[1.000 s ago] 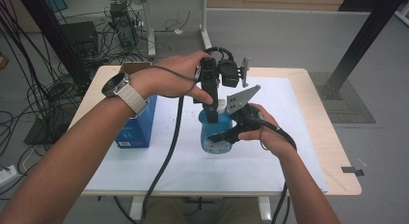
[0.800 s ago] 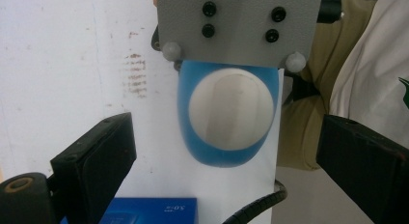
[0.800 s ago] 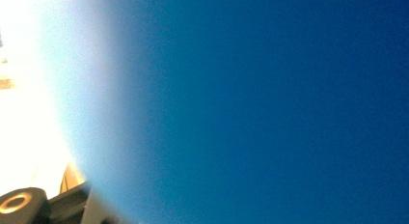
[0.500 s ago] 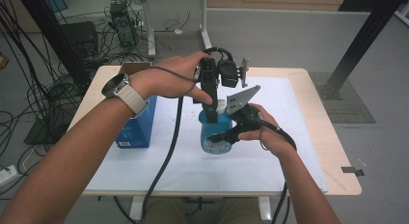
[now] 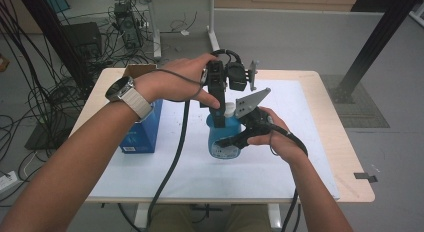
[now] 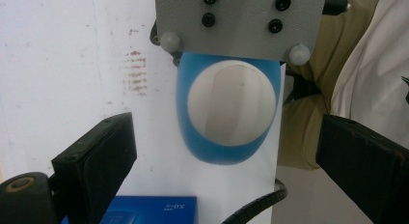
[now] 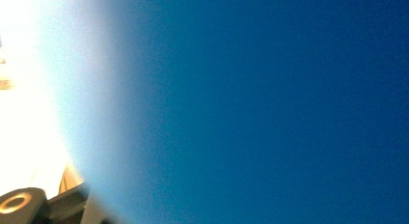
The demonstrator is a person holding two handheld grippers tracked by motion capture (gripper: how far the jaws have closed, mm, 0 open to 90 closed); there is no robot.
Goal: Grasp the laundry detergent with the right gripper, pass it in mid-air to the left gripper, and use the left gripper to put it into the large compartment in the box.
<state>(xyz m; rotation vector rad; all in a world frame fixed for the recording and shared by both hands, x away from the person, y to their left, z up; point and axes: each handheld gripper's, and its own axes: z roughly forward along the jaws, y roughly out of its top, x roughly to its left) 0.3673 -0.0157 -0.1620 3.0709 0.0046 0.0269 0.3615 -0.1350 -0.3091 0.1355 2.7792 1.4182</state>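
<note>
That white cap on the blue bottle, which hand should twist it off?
Probably the left. The left gripper hangs above the white cap with jaws open on either side, while the right gripper is shut on the blue bottle, steadying it.

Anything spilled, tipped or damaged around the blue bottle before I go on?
Nothing stands out. The blue bottle stands upright on the white mat, white cap on, with no liquid around it. The right gripper clamps its body; the left gripper hangs open above the cap. The blue box sits squarely beside it.

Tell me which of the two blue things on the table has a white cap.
The rounded blue plastic bottle at the centre; the blue cardboard box beside it has flat sides and no cap.
</note>
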